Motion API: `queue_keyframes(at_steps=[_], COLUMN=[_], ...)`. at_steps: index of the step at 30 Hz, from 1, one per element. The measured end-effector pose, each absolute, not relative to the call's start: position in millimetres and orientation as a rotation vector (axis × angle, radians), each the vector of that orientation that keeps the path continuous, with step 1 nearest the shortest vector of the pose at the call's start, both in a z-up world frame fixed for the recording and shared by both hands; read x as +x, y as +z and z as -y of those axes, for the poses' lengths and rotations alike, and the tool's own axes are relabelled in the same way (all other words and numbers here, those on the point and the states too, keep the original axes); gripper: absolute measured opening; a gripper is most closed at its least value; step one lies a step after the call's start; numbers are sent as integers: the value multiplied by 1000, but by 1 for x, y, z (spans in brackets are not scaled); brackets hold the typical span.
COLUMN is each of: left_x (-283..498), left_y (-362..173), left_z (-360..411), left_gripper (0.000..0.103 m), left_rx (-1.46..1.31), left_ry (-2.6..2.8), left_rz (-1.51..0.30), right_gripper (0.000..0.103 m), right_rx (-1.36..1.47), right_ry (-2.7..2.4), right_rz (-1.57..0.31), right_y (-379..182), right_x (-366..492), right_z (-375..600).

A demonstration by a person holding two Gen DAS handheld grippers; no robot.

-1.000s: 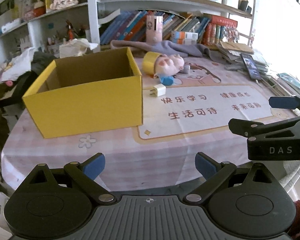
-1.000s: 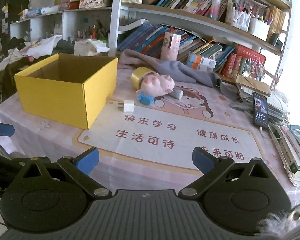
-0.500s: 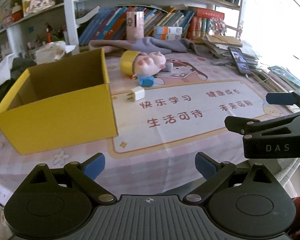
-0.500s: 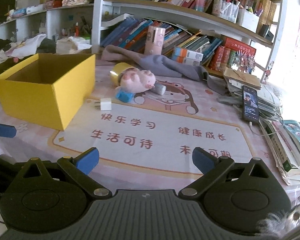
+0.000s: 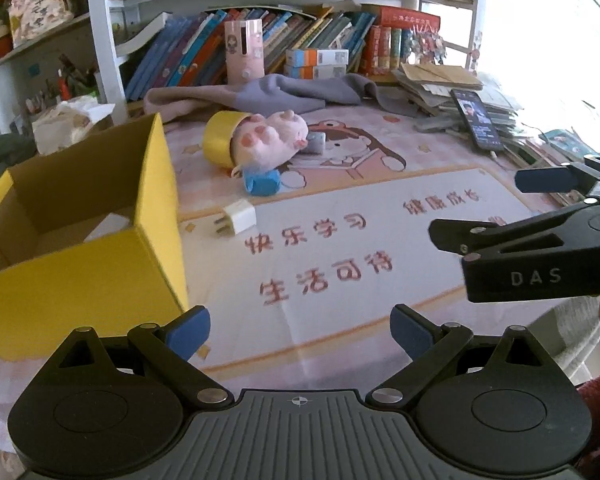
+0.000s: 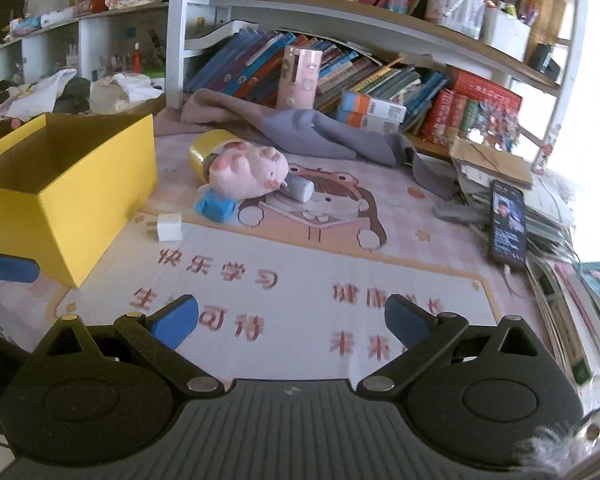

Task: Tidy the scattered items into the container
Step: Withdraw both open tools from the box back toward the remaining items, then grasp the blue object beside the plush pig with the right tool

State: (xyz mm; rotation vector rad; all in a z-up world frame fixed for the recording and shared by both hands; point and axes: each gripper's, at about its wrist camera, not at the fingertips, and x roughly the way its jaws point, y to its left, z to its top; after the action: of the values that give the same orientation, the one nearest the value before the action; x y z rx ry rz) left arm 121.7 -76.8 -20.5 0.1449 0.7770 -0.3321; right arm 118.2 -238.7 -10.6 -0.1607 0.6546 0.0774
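Both grippers, left (image 5: 300, 330) & right (image 6: 292, 318), jaws spread, empty; small white plastic charger plug (image 5: 240, 217) beside open yellow cardboard box (image 5: 156, 200): approach low, pinch its flat sides.

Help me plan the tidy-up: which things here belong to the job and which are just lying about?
For the job: yellow box, white charger plug, pink pig plush, yellow tape roll, blue toy, small grey cylinder.

Lying about: grey cloth, phone, books.
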Motion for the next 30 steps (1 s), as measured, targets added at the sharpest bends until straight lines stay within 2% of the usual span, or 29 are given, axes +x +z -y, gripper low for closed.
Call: queue_keyframes(at_steps=[8, 20, 24, 30], left_x=[155, 192, 208, 223], left_y=[-26, -30, -33, -39], left_z=[102, 124, 125, 127], left_gripper=[98, 98, 98, 98], left_rx=[164, 197, 188, 195], left_ry=[-262, -125, -77, -32], left_rz=[-773, -777, -778, -802], right_gripper=[100, 91, 86, 70], right_rx=[-150, -123, -122, -158], right_ry=[184, 392, 462, 603], right_rz=[-658, -688, -690, -717], right_y=[-13, -26, -30, -42], right_x=[170, 237, 264, 308], right_z=[259, 265, 258, 232])
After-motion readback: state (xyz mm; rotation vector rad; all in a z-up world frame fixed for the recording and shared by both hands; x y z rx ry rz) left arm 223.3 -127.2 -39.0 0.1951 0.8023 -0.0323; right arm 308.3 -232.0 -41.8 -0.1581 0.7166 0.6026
